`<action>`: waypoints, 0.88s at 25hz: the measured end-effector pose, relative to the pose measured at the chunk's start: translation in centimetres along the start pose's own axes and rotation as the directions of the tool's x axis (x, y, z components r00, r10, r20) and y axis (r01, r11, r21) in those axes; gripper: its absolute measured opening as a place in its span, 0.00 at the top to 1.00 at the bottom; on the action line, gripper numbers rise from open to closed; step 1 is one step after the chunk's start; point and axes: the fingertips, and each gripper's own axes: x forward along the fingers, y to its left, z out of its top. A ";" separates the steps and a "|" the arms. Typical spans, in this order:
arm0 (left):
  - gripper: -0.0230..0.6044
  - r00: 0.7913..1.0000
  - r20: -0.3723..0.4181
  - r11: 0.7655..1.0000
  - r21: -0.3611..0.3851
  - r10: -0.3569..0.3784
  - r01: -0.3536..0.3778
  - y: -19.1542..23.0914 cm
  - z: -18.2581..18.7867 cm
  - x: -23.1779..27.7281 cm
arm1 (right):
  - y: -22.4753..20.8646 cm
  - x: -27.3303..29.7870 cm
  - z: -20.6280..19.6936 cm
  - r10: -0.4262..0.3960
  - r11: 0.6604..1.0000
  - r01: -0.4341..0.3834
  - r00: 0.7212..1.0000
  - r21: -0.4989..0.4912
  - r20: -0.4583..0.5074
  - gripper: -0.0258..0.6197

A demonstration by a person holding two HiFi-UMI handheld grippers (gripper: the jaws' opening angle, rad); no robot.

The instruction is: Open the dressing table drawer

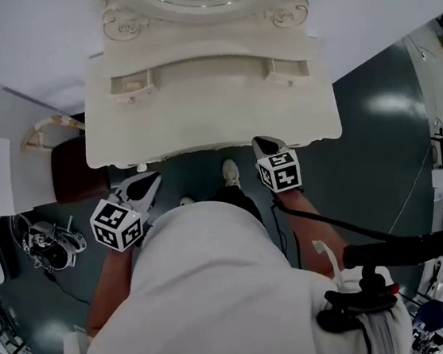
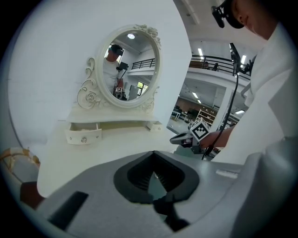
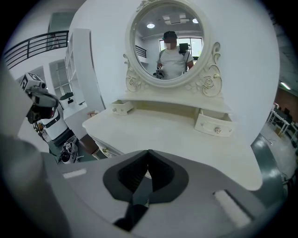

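Note:
The cream dressing table (image 1: 212,119) stands in front of me with an oval mirror (image 2: 129,67) at its back. Two small drawers sit on its top. The left one (image 1: 132,85) and the right one (image 1: 289,70) both stick out a little from their boxes; they also show as the left drawer (image 2: 84,135) and the right drawer (image 3: 215,124). My left gripper (image 1: 144,188) hangs shut and empty just off the table's front left edge. Over the front right edge, my right gripper (image 1: 267,147) is shut, holding nothing.
A brown-seated stool (image 1: 70,166) with a cream frame stands left of the table. A white machine (image 1: 49,243) lies on the dark floor at lower left. A black cable (image 1: 344,223) runs from my right hand. Racks and shelves line the far right.

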 end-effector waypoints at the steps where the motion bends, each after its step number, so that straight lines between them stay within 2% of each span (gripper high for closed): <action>1: 0.96 1.000 -0.001 1.000 0.002 -0.002 0.002 0.0 -0.3 -0.3 | 0.6 -0.2 0.0 0.001 1.000 -0.001 1.000 -0.007 0.002 0.96; 22: 0.96 1.000 -0.004 1.000 0.000 -0.006 0.006 -0.1 -5.4 -5.0 | 8.2 -1.6 -1.4 0.034 0.997 -0.033 0.999 -0.063 0.014 0.96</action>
